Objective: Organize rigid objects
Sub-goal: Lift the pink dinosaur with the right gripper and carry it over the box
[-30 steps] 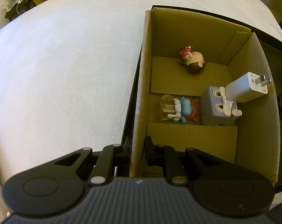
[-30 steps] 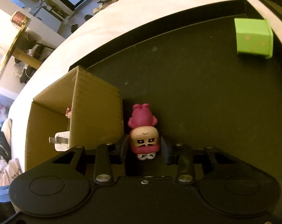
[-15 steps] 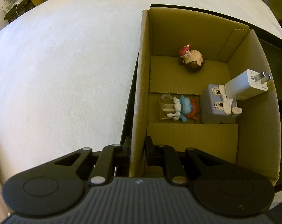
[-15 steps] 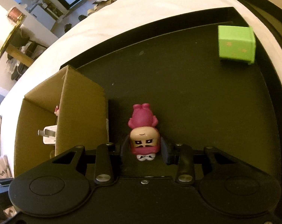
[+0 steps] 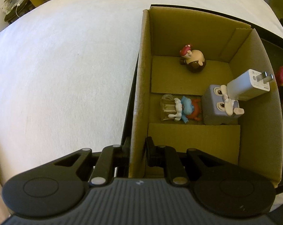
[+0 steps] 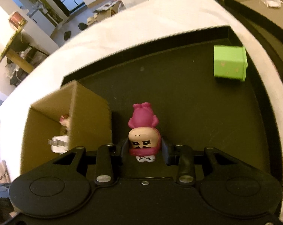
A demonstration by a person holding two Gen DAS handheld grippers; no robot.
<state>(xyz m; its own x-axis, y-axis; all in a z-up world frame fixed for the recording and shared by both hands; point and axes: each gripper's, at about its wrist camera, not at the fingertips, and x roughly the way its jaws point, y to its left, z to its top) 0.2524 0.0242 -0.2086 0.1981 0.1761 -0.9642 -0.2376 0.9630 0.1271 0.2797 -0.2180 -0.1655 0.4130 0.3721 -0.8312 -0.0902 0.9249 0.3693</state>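
Pink figurine (image 6: 143, 131): you have it pinched between the jaws of your right gripper (image 6: 144, 148), head end at the pads, body pointing away from you. It hangs above the black tray (image 6: 179, 97), just beside the outer wall of the cardboard box (image 6: 88, 120).
Right gripper state: narrowly parted and closed on the figurine's head; both pads press its sides.
Left gripper (image 5: 137, 148) state: nearly closed, clamped on the box's near wall, one jaw inside and one outside.
How the figurine handles: it looks like hard moulded plastic, small and light, stiff, probably smooth enough to slip. You have the blocky head, the widest and flattest part; that seems the best place. The rounded body would likely roll out of the pads.
Risk: held by one end, it may pivot if you tilt sharply, so keep a steady squeeze and move it smoothly.
Box contents: a brown figurine (image 5: 194, 60) at the far end, a blue and red figurine (image 5: 186, 108) with a clear piece beside it, a grey cube toy (image 5: 219, 106), and a white charger plug (image 5: 248, 86) leaning on that cube.
Green cube (image 6: 229, 64): on the tray's far right corner, well apart from the box; rigid, flat-sided, easy to pinch across two faces.
Drop spot: the bare floor near the brown figurine looks free.
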